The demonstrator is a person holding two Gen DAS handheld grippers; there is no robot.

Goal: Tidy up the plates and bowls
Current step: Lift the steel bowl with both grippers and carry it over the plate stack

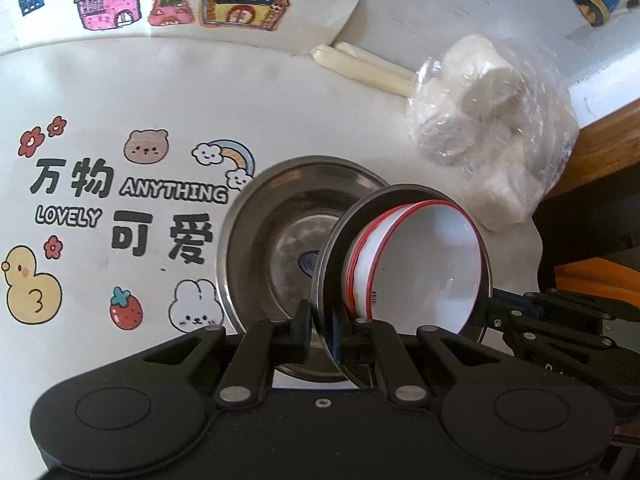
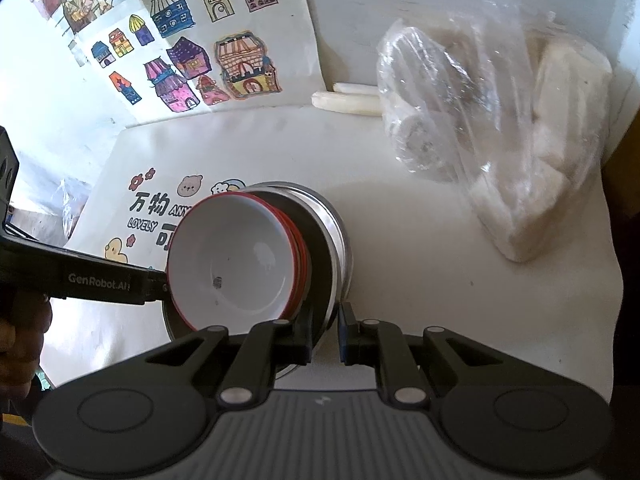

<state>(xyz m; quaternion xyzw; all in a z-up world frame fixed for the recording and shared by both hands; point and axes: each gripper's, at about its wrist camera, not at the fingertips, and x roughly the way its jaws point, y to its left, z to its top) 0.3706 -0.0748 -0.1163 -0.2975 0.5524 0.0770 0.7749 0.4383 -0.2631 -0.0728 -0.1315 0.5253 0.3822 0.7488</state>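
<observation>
My left gripper is shut on the rim of a steel plate and holds it tilted, with a stack of white red-rimmed bowls leaning in it. Behind them a second steel plate lies flat on the table. In the right wrist view the bowls and the tilted plate sit just ahead. My right gripper stands around the plate's opposite rim, its jaws narrowly apart. The left gripper's arm reaches in from the left.
A clear plastic bag of white blocks lies at the right, with pale sticks behind it. It also shows in the right wrist view. A cartoon-printed white mat covers the table. House drawings lie at the back.
</observation>
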